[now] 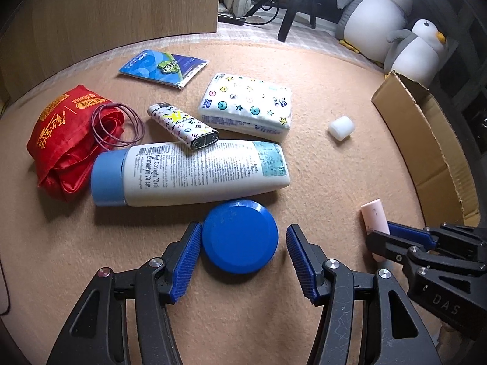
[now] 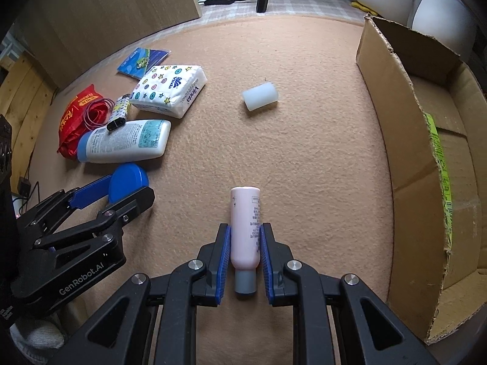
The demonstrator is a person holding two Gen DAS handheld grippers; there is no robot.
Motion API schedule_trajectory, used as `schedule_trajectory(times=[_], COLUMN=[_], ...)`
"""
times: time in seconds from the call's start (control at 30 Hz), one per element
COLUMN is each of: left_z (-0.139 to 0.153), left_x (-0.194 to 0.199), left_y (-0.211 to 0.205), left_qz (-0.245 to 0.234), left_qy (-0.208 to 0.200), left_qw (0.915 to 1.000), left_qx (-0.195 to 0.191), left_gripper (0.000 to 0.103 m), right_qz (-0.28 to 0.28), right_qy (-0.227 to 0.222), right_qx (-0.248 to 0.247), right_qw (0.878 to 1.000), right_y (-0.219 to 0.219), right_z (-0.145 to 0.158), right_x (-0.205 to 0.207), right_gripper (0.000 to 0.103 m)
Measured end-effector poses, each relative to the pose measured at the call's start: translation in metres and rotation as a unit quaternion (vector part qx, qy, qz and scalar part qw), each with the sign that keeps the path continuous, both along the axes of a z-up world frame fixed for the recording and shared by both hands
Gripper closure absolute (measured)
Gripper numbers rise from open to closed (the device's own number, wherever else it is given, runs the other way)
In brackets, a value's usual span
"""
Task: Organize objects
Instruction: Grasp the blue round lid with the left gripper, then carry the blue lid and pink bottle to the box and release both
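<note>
Peach-coloured carpet (image 2: pixel 304 152) covers the floor where the objects lie scattered. On the left side a round blue lid (image 1: pixel 240 236) sits flat between the fingers of the left gripper (image 1: pixel 243 240); the jaws stand spread, the left pad close against the lid's rim and the right pad apart from it, so nothing is pinched. Just beyond the lid lies a white lotion bottle with a light blue cap (image 1: pixel 188 173), on its side. A patterned lighter (image 1: pixel 182 126) rests partly on that bottle. Behind the lighter sits a Vinda tissue pack (image 1: pixel 246 106), printed with stars and circles, and farther back a blue card packet (image 1: pixel 162 67). A red bag (image 1: pixel 70 140) with gold lettering is bunched beside the bottle's cap, a loop of thin cord (image 1: pixel 118 127) on top of it.

The right gripper (image 2: pixel 245 243) has its jaws pressed onto a pink bottle with a grey cap (image 2: pixel 245 228), pinching it around the lower body, cap toward the camera. A small white cylinder (image 2: pixel 259 95) lies alone on the carpet, well apart from the rest. An open cardboard box (image 2: pixel 395 140) stands along the right side. Two plush penguins (image 1: pixel 380 9) sit in the background.
</note>
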State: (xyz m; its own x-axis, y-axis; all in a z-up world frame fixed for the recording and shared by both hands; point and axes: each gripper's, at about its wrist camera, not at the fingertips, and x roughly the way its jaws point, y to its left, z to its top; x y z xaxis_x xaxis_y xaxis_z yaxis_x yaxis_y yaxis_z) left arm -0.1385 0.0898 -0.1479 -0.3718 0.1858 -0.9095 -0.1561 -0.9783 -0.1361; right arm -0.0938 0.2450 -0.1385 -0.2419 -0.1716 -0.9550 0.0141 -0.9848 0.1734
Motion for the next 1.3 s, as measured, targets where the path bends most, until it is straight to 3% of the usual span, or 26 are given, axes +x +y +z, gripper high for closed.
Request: schedule_trajectory(times=[0.07, 0.7, 1.03, 1.3], left_z=[0.000, 0.005, 0.039, 0.077], left_x=[0.000, 0.036, 0.039, 0.032], left_y=[-0.001, 0.000, 0.020, 0.069], left_qz=[0.000, -0.017, -0.033, -0.073], left_qy=[0.001, 0.000, 0.031, 0.065], left_qw=[1.0000, 0.9998, 0.9985, 0.9940], left_qx=[-0.002, 0.012, 0.031, 0.050], left_gripper=[0.049, 0.049, 0.049, 0.049], right_qz=[0.000, -0.002, -0.006, -0.034], right_qy=[0.000, 0.015, 0.051, 0.090], right_qx=[-0.001, 0.000, -0.011, -0.010], right_qw=[1.000, 1.000, 0.999, 0.995], right_y=[0.000, 0.003, 0.016, 0.062], right_z=[0.000, 0.005, 0.034, 0.071], right_x=[0.000, 0.004, 0.012, 0.022], right_gripper=[0.085, 0.085, 0.085, 0.085])
